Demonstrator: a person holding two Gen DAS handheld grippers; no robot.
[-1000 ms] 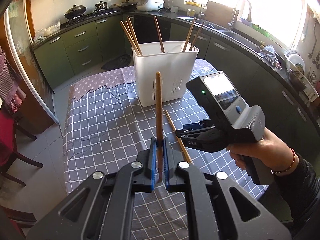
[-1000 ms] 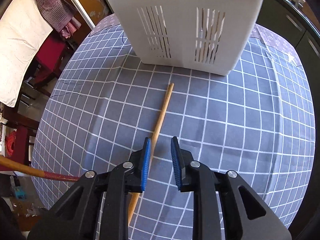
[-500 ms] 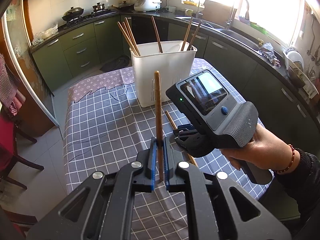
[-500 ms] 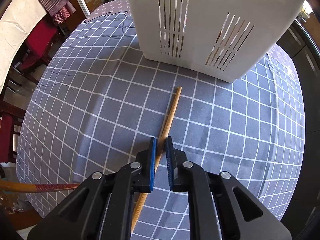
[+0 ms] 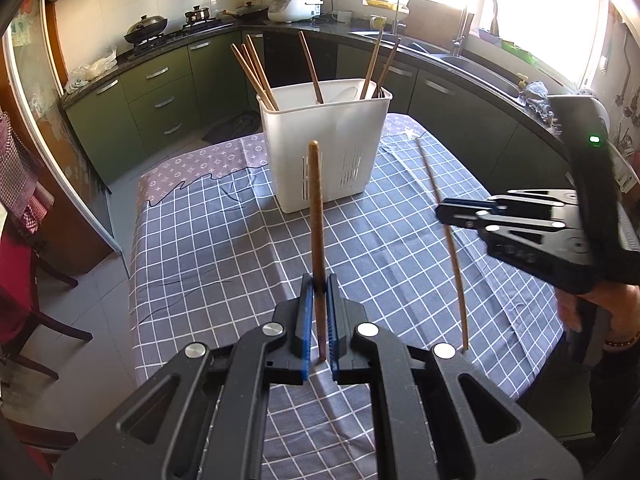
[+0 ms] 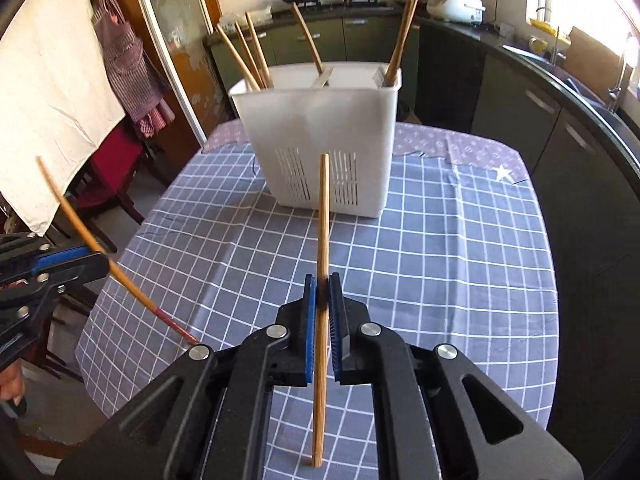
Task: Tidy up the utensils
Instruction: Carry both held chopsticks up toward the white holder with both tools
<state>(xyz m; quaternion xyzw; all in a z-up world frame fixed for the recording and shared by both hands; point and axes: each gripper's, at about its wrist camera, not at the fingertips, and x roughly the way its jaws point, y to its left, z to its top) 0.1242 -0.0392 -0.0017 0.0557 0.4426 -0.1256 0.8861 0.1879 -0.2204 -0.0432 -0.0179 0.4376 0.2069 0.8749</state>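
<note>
A white slotted utensil holder point(image 5: 326, 142) point(image 6: 320, 140) stands at the far end of the checked tablecloth, with several wooden chopsticks leaning in it. My left gripper point(image 5: 316, 286) is shut on a dark brown chopstick point(image 5: 316, 208) that points up toward the holder. My right gripper point(image 6: 323, 282) is shut on a pale wooden chopstick point(image 6: 323, 216), lifted above the cloth. In the left wrist view the right gripper point(image 5: 442, 212) holds that pale chopstick point(image 5: 448, 236) at the right. In the right wrist view the left gripper point(image 6: 102, 266) and its chopstick point(image 6: 80, 224) show at the left.
The table point(image 5: 224, 240) is covered by a grey-blue checked cloth. Green cabinets, a counter with a rice cooker point(image 5: 294, 6) and a sink run behind and to the right. A red chair point(image 6: 108, 168) and a hanging white cloth point(image 6: 48, 92) are left of the table.
My right gripper closed on the pale chopstick that lay on the cloth and lifted it up and to the right. My left gripper kept still with its chopstick.
</note>
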